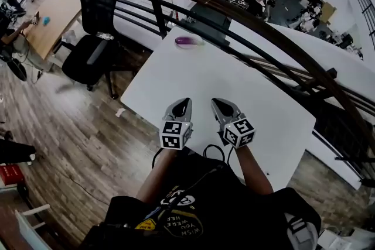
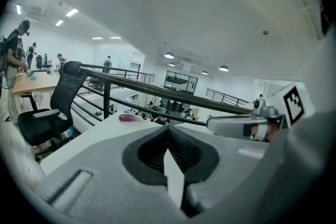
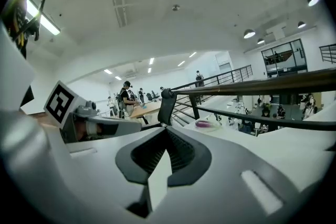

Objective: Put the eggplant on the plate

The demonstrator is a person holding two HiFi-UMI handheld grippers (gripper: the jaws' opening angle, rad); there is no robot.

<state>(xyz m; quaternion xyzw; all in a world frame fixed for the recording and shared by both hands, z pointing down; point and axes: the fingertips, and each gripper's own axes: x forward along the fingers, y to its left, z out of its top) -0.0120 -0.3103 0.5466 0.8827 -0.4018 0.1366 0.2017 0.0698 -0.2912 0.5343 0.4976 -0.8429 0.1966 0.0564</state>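
Eggplant (image 1: 187, 40), purple, lies on plate (image 1: 200, 43) at far edge of white table (image 1: 246, 91), just inside railing (image 1: 252, 19).
Left gripper (image 1: 184, 103) and right gripper (image 1: 217, 104) side by side over near table edge, well apart from plate.
Both sets of jaws pressed together, nothing between.
Marker cubes (image 1: 175, 134): square codes only, no text.
Shirt (image 1: 179, 221) print, upside down: "WISH YOU WERE HE…".
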